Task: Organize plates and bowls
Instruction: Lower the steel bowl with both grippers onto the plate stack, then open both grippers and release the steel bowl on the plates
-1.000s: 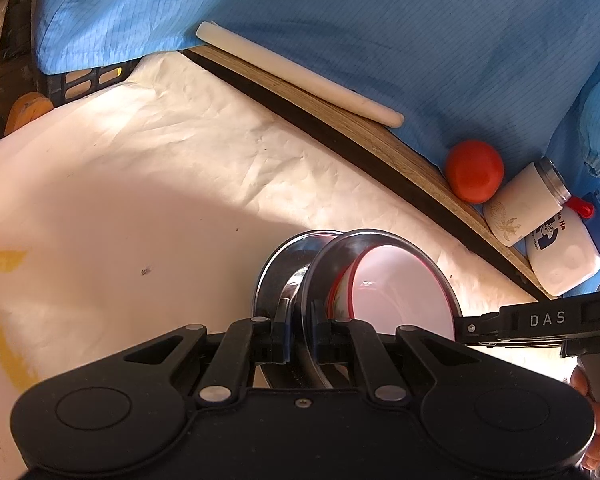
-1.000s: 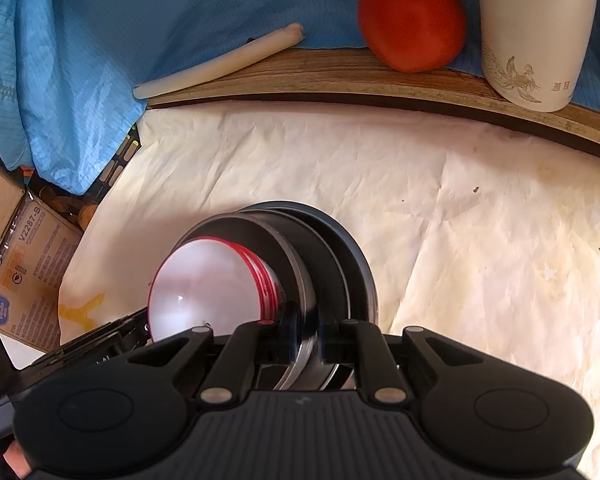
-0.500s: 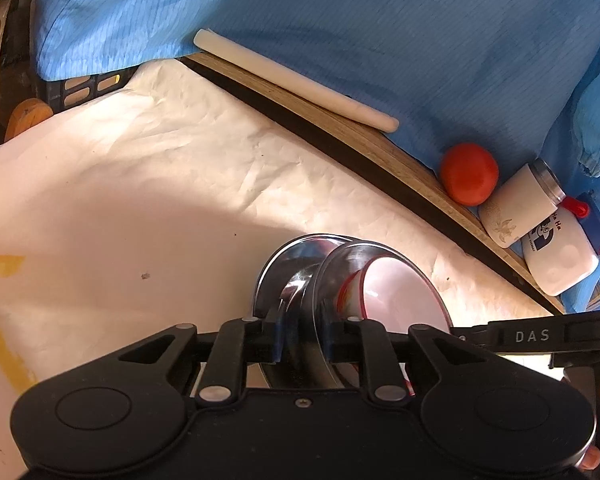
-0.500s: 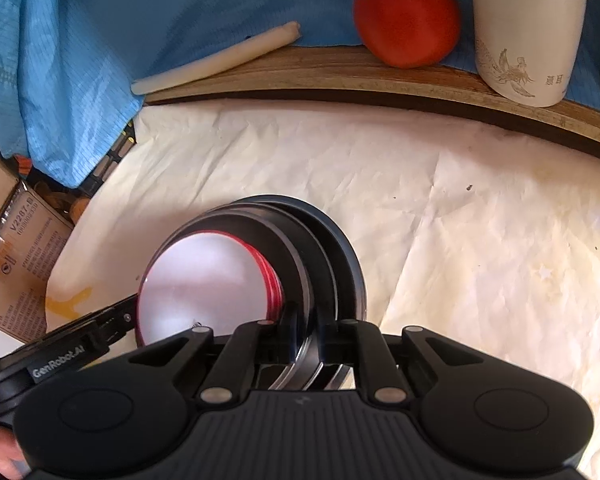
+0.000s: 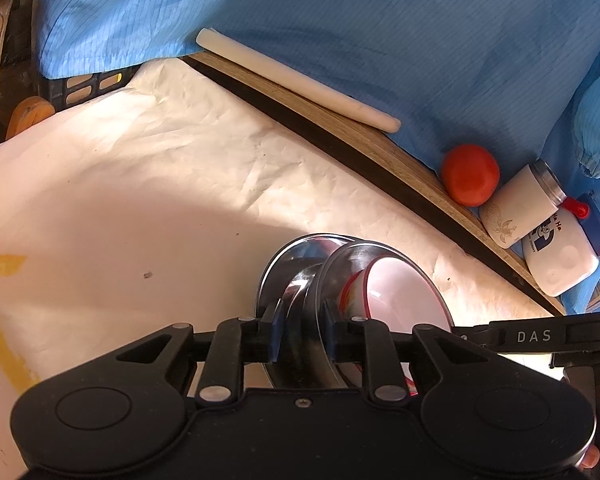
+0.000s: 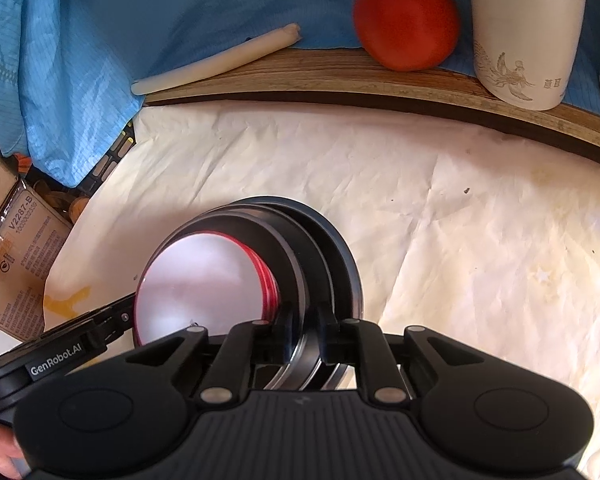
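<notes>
Nearest in the left wrist view, the left hand-held gripper [image 5: 300, 340] straddles the rim of the steel plates [image 5: 300, 280]; its jaws have just been opening, and a little daylight shows on either side of the rim between them, so they no longer seem to pinch it. On the opposite side of the same stack, the right hand-held gripper [image 6: 304, 334] is clamped narrowly on a plate rim, and its black fingers [image 5: 536, 336] reach in from the right edge of the left view. The stack itself is a white bowl with a red rim [image 6: 200, 284] nested in steel plates [image 6: 324, 264], sitting low over the paper-covered surface [image 6: 460, 240]; whether it touches the paper cannot be told. The relation that matters is this: both hand-held grippers point down and inward at the one stack from opposite sides, each rim edge running straight away along the fingers. With the left side loosened, the right hand appears to carry the load, so the next move likely depends on it alone. Farther off along the wooden edge [image 5: 340, 128] lie a white stick [image 5: 292, 80], a red ball [image 5: 470, 174] and a cream tumbler [image 6: 524, 36], with blue cloth [image 5: 380, 20] behind, all well apart from the stack.
</notes>
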{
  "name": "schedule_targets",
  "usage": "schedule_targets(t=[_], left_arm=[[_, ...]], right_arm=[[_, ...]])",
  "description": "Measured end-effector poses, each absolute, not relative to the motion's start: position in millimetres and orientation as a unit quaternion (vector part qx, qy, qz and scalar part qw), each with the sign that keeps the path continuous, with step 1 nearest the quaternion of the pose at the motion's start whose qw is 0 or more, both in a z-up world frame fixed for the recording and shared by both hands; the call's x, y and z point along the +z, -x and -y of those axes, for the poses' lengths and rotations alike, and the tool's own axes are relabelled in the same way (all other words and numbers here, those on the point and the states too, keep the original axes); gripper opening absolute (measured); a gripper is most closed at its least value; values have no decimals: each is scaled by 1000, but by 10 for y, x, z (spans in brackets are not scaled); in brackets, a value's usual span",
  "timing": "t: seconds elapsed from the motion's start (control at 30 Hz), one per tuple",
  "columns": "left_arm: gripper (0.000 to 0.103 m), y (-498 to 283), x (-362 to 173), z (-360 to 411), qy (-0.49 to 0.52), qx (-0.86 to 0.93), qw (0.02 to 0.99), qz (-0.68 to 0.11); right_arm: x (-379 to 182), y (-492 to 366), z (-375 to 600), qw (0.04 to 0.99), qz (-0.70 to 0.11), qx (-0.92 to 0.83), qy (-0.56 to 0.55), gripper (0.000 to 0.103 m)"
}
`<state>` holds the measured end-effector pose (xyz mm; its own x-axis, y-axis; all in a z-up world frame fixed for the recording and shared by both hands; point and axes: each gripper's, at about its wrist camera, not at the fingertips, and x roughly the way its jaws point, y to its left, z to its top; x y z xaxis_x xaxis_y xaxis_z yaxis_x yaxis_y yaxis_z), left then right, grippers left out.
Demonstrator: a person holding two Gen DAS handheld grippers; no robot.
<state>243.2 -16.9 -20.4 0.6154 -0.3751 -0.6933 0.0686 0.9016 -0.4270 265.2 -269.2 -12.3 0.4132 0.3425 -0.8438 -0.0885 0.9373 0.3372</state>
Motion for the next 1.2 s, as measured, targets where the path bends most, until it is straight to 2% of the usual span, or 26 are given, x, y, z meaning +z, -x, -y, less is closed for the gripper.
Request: schedule_targets(t=[0.3,0.37,0.4,0.47,0.83,1.03,1.07,1.1,1.13,1.2], left_arm=[[26,-2415,-189,155,180,-128,881,-418],[27,-2406,-185,153,179,-128,882,-417],[27,-2404,-183,151,180,-127,882,-416],[28,-2398,-178,143,181,-127,883,-415],[36,-2362,-144,107,180,-129,887,-406],[38,-2329,-123,111,175,-132,889,-402],[40,-2320,-118,110,174,-131,890,-401],[49,-2313,-114,106,171,-126,892,-399],[52,-2302,-113,95,171,-119,894,-398],[59,-2285,-116,51,180,-117,894,-393]], right_arm=[[-95,-2645,2695,835,-522,131,-111,15],[-45,-2628,2675,844,-516,117,-91,29],[-17,-2622,2669,847,-512,117,-83,31],[23,-2614,2674,853,-507,104,-69,46],[37,-2558,2769,865,-486,99,-73,64],[35,-2490,2803,873,-473,94,-75,70],[33,-2469,2814,875,-470,93,-76,72],[30,-2449,2824,876,-467,92,-77,73],[28,-2425,2835,878,-463,90,-78,75],[18,-2380,2863,881,-456,95,-85,84]])
